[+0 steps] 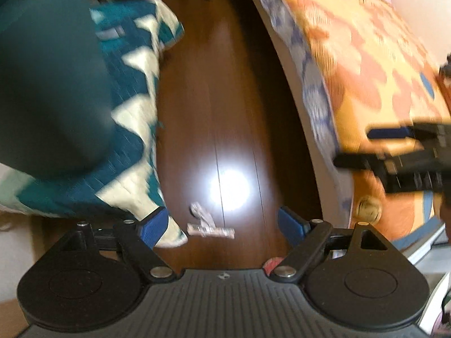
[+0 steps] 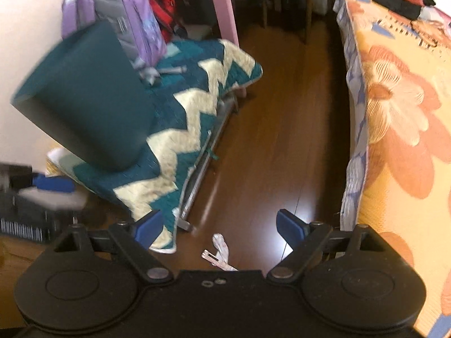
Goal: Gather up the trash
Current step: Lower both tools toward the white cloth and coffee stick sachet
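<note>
Both tools point steeply downward. The left tool point(image 1: 222, 222) has its blue-padded fingers point(image 1: 153, 225) spread wide apart with nothing gripped between them. The right tool point(image 2: 220, 226) is tipped down much the same, its own blue fingers point(image 2: 290, 228) standing just as wide and equally empty, and from the left wrist view it shows as a blurred black shape at the right edge.

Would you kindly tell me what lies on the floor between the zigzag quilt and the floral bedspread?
Bare dark wood floor, save one crumpled whitish wrapper near the zigzag quilt; the floral bedspread lies opposite. Both wrist views show it.
</note>
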`<state>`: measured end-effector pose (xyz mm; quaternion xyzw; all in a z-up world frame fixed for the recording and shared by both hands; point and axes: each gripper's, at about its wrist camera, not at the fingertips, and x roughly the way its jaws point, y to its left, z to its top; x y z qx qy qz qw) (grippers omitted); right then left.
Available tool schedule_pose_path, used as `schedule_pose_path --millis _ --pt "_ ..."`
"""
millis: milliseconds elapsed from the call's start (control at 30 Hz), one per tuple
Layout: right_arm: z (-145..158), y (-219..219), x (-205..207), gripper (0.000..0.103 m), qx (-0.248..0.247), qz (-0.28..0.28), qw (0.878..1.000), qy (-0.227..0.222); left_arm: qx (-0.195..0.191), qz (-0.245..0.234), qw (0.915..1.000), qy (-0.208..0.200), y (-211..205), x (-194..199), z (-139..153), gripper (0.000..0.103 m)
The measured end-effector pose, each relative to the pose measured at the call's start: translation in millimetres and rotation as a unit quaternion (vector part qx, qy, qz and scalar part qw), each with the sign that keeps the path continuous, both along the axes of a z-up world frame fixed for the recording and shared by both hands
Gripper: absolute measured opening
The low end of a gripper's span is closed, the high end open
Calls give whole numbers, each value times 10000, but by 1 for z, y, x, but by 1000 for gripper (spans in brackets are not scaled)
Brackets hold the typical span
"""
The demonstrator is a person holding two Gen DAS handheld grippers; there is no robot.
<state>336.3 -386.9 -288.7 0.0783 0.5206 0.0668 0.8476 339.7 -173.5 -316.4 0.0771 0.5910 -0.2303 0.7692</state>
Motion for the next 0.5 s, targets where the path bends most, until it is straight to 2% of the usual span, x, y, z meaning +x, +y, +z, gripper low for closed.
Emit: schedule_pose_path --millis 167,200,500 --pt "-77 1 20 86 53 215 9992 320 120 -193 9994 269 -12 -15 -84 85" --pt "-92 4 24 85 49 310 9988 380 125 -236 9992 299 -14 -17 -101 89" --pt "-257 42 59 84 169 1164 9883 971 551 -731 9954 270 -21 -32 -267 90"
